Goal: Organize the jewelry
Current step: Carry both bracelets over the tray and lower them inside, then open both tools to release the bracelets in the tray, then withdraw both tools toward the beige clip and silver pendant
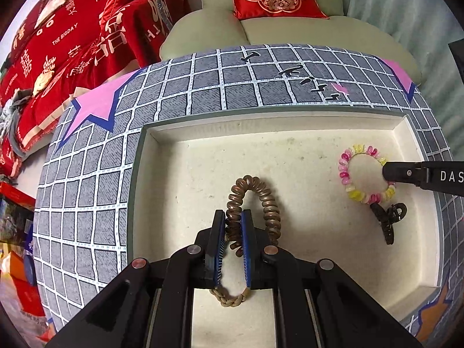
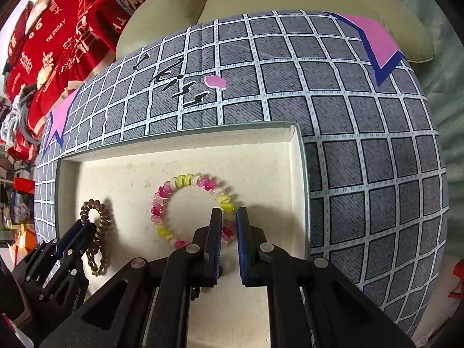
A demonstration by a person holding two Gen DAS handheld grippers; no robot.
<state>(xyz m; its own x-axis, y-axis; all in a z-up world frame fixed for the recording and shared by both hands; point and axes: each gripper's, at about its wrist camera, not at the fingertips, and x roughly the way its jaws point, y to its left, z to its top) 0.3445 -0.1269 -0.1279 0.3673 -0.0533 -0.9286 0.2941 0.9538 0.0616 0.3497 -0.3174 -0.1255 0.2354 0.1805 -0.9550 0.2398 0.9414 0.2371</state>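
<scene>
A brown spiral hair tie (image 1: 255, 211) is clamped in the left hand-held gripper (image 1: 234, 240) at 6 o'clock in the cream tray (image 1: 290, 127). At 3 o'clock, a pink-and-yellow coil bracelet (image 2: 185, 206) sits between the slightly parted pads of the right hand-held gripper (image 2: 229, 243). Both pieces are best released only once resting flat and well apart.

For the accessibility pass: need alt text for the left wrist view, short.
The left tongs pinch a brown coil hair tie over a shallow cream tray on a grey checked cloth. To the right, the other tongs reach a pink and yellow coil hair tie, with a dark hair claw just below it.
</scene>
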